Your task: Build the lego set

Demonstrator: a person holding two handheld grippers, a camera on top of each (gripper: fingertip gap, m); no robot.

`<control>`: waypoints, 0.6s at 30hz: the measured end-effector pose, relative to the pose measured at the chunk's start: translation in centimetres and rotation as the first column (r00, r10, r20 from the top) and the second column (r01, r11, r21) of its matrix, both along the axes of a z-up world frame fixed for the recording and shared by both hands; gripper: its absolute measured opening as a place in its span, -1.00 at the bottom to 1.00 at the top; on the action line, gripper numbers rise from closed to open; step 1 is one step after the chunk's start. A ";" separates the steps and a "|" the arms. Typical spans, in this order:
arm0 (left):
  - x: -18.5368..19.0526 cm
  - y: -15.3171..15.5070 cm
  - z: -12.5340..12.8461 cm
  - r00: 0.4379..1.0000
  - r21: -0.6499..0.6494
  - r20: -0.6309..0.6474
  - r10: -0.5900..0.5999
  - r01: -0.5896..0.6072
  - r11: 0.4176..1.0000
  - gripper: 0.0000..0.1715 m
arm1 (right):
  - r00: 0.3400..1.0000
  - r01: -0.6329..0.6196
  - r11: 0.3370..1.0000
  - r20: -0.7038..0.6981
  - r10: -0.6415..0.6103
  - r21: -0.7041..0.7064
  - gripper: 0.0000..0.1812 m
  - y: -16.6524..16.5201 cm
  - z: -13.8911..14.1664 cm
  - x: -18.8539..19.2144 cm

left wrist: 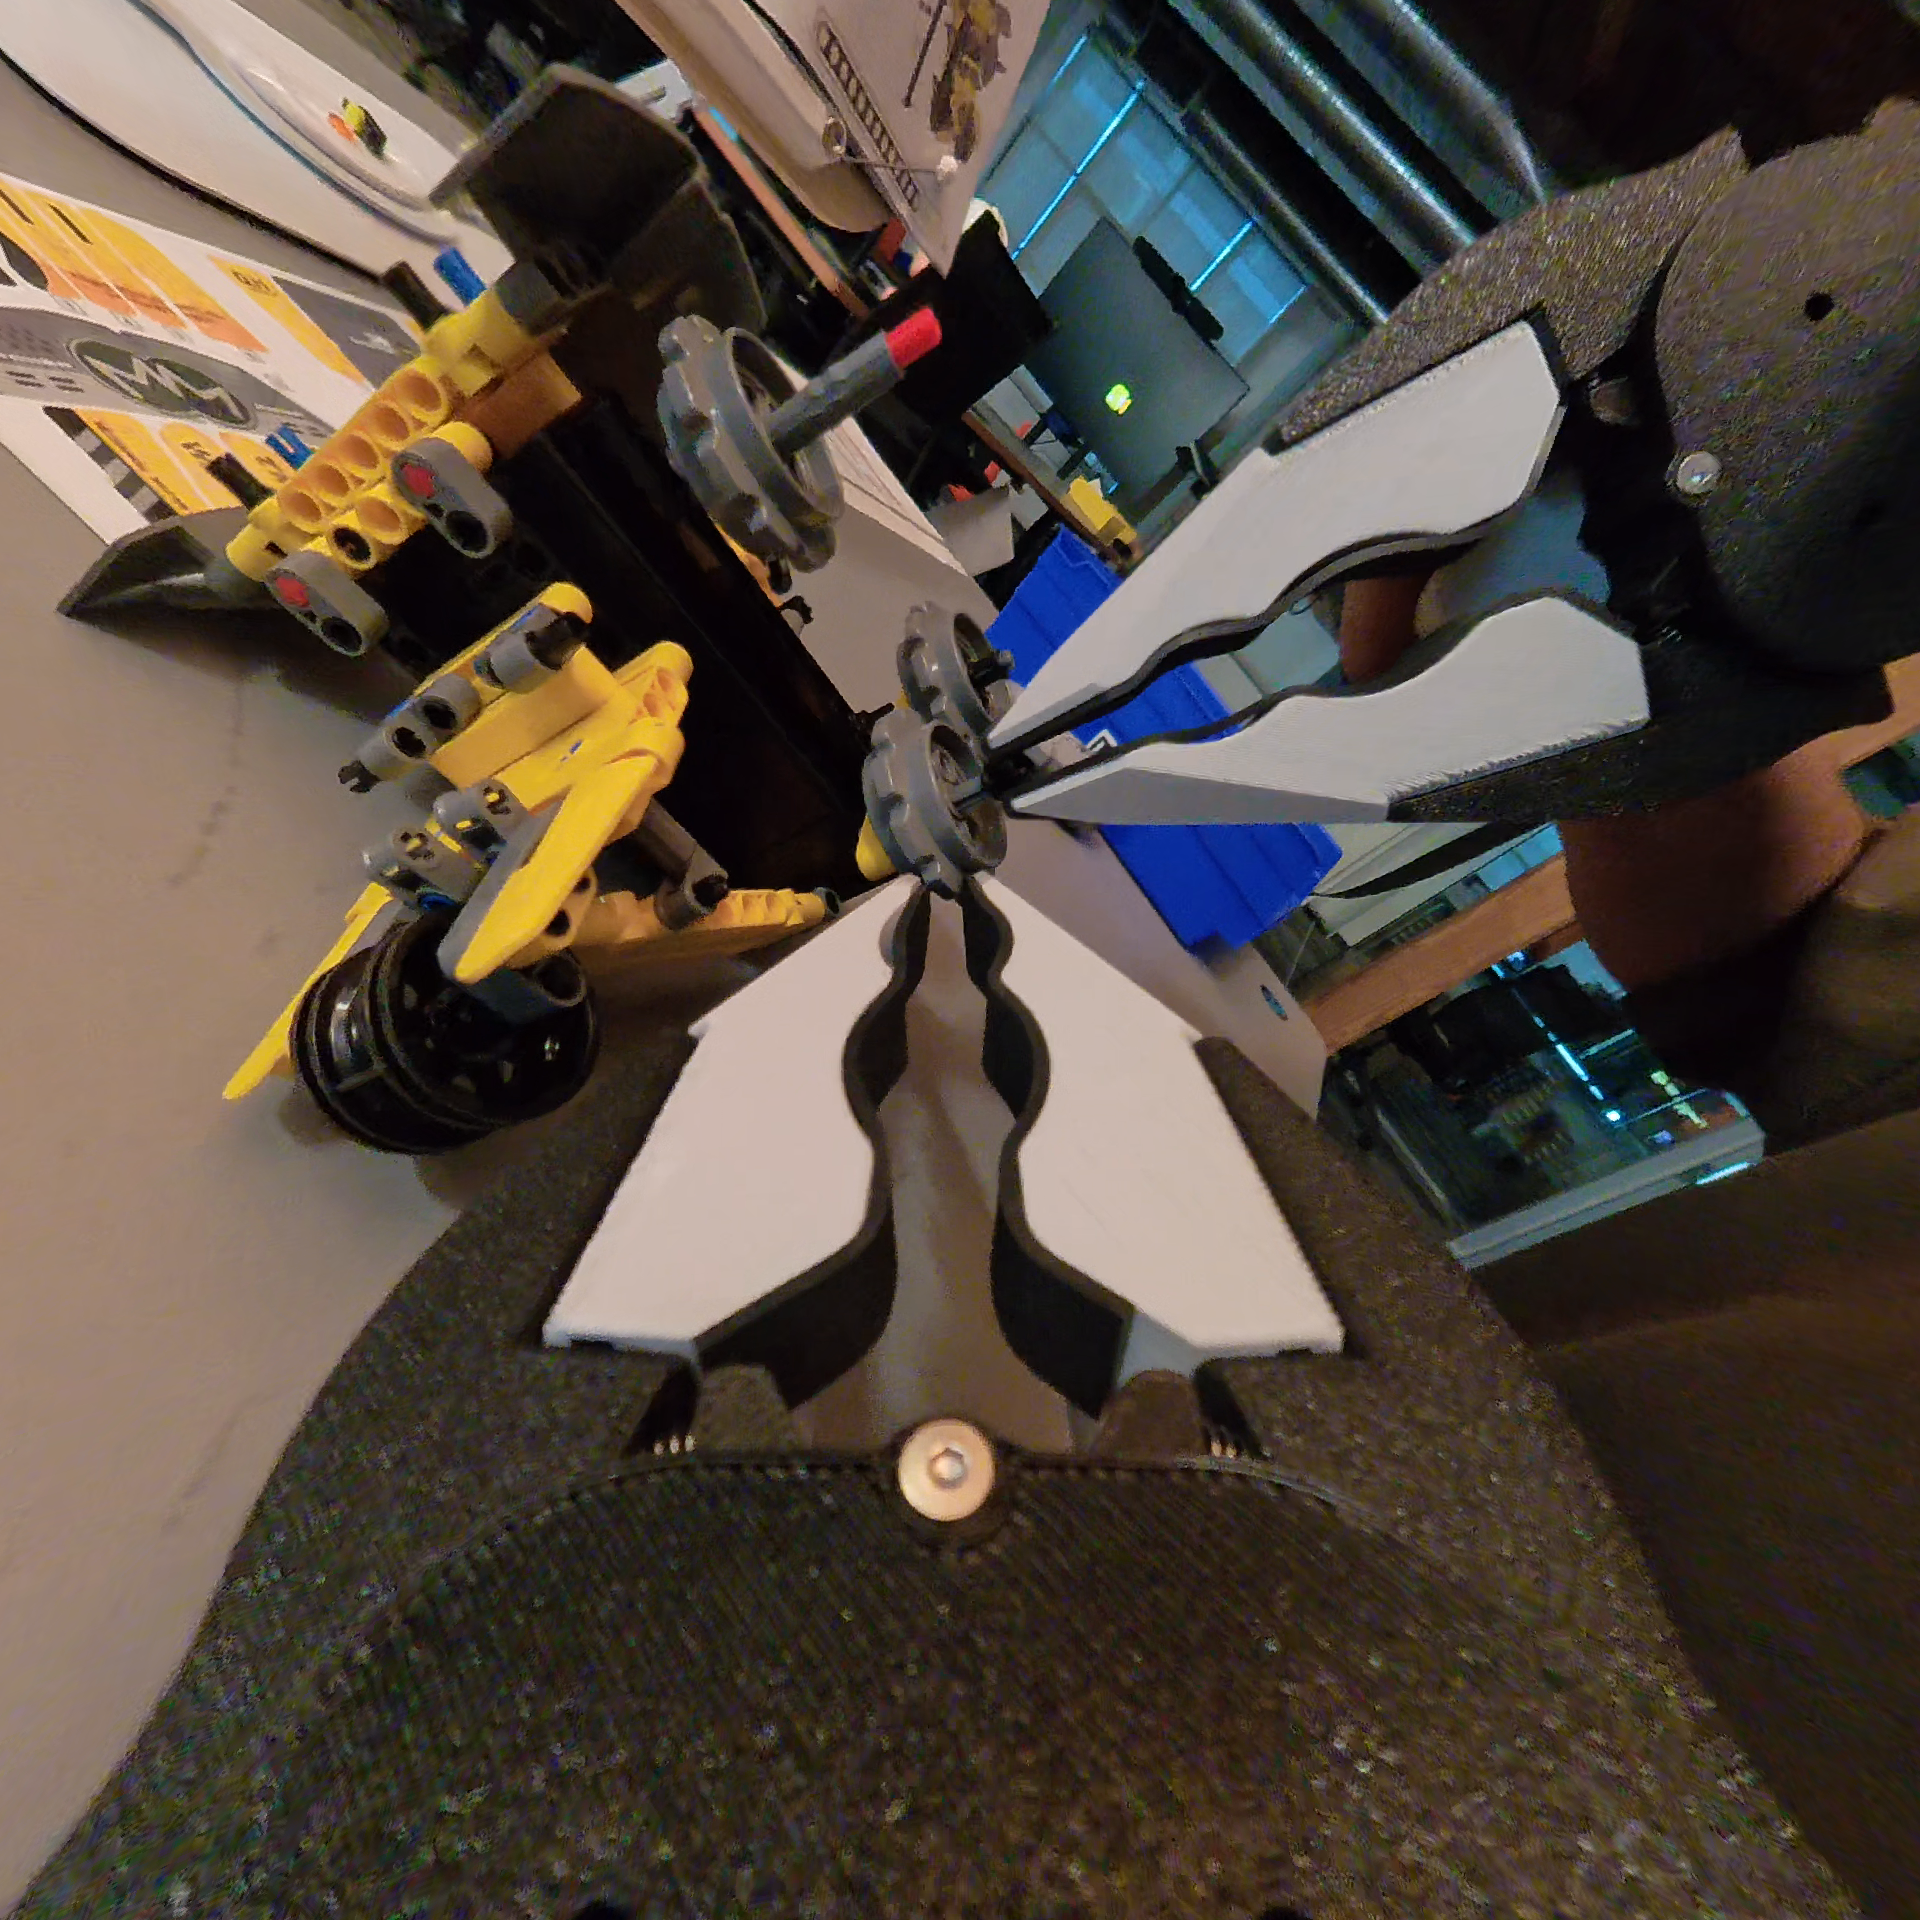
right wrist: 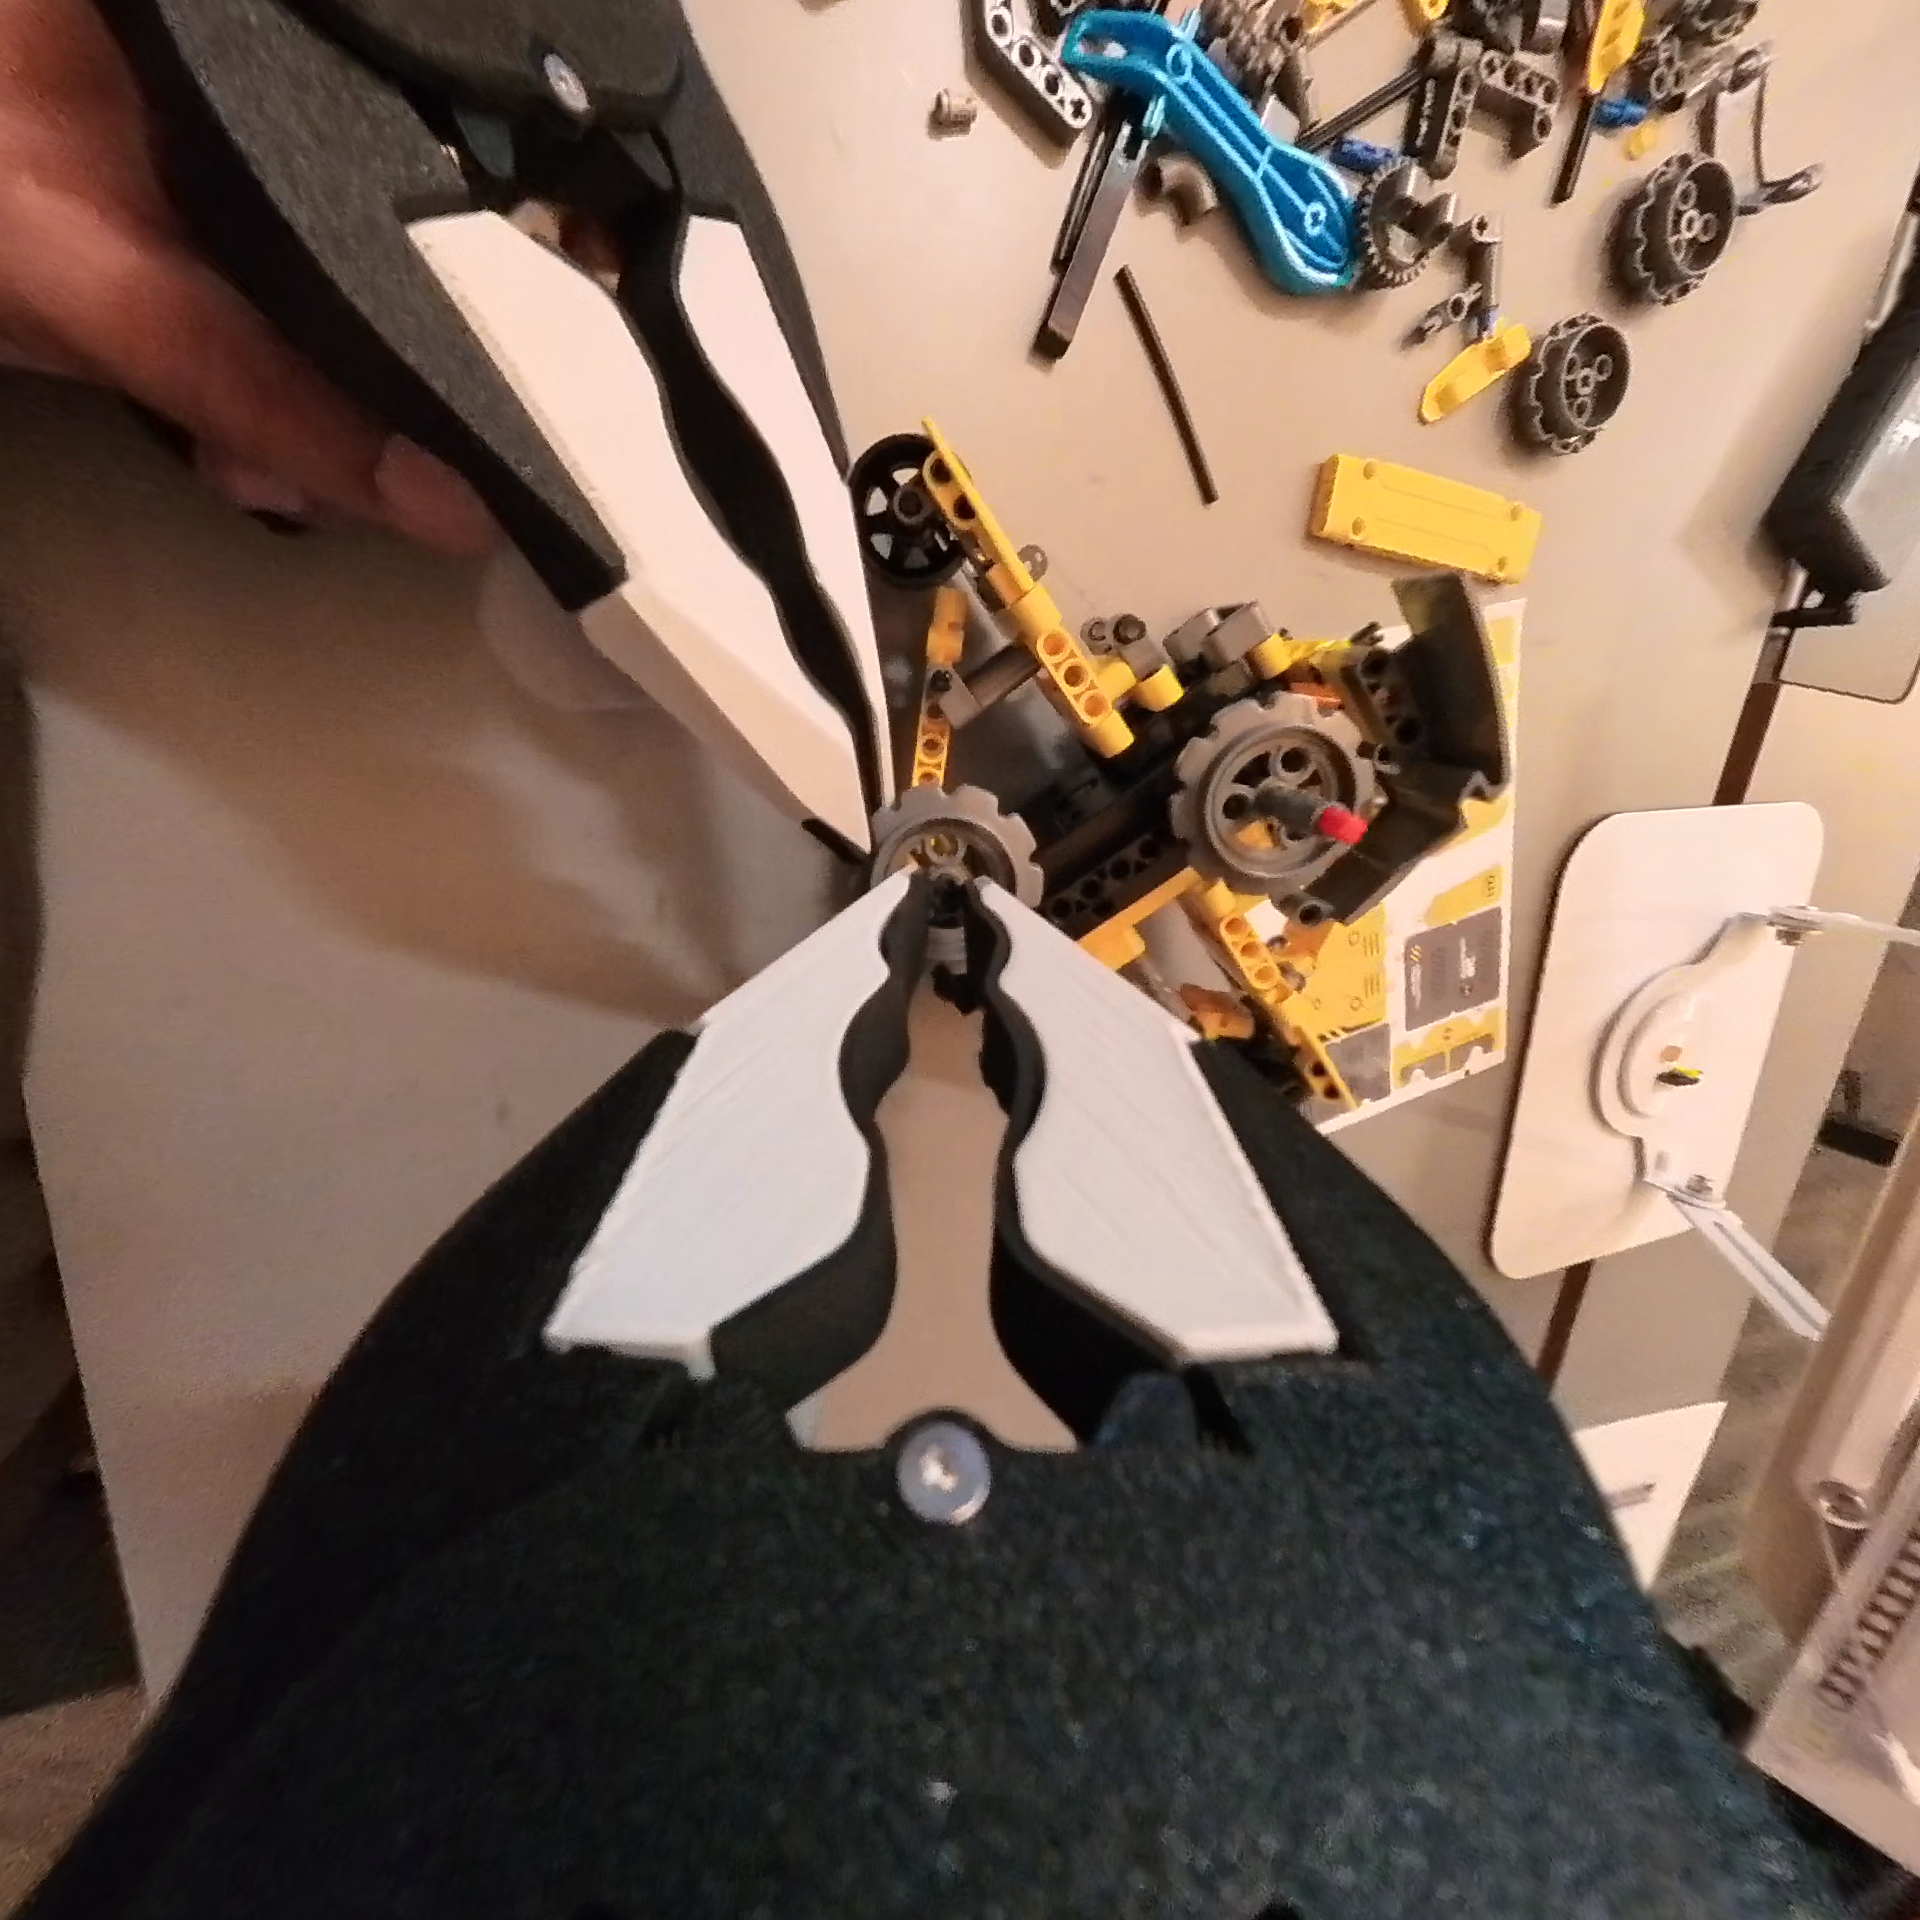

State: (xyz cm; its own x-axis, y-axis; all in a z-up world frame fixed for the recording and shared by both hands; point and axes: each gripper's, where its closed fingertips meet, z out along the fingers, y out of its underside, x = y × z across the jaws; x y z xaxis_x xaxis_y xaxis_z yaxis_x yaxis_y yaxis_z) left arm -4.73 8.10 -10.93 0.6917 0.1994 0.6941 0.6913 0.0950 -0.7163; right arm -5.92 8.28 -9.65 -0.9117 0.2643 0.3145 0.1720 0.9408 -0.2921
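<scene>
**A:** What are you seeing in the left wrist view?

**B:** I'm watching my left gripper [left wrist: 940, 891] closing its tips on the lower rim of a grey wheel [left wrist: 925, 805]. The wheel is sitting straight ahead of those fingers, at the near end of the yellow model [left wrist: 561, 748] on the table [left wrist: 156, 883]. The right gripper [left wrist: 997, 779] is coming in from the right, pinching a thin black axle [left wrist: 982, 792] at the wheel's hub.

**A:** Which way is the axle running?

**B:** It's pointing out of the hub along the right gripper's fingers, roughly square to my left ones.

**A:** And the right wrist view?

**B:** Here I'm looking down my right fingers, which are drawn in tight on something dark at the hub. The left gripper is reaching in from the upper left, its tips touching the wheel's edge. Both are meeting at the wheel, and I'm not able to tell which is nearer. A larger wheel [right wrist: 1283, 800] with a red-tipped shaft is sitting further right, and loose parts [right wrist: 1455, 104] are lying well beyond.
</scene>
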 end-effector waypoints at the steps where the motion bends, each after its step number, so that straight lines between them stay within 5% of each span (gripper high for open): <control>1: 0.0 0.0 0.0 1.000 0.004 0.008 -0.004 0.004 1.000 -0.97 | 1.000 0.005 1.000 -0.003 -0.005 -0.016 -0.95 0.0 0.0 0.0; 13: 0.2 -0.4 0.8 0.999 0.043 -0.033 0.000 0.002 0.999 -0.90 | 0.998 0.060 0.962 0.012 -0.059 -0.268 -0.94 0.1 0.1 0.0; 18: 1.2 -1.0 -0.1 0.988 -0.118 -0.147 -0.046 0.029 0.993 -0.95 | 0.998 0.055 0.962 -0.003 -0.058 -0.269 -0.94 0.5 0.2 0.0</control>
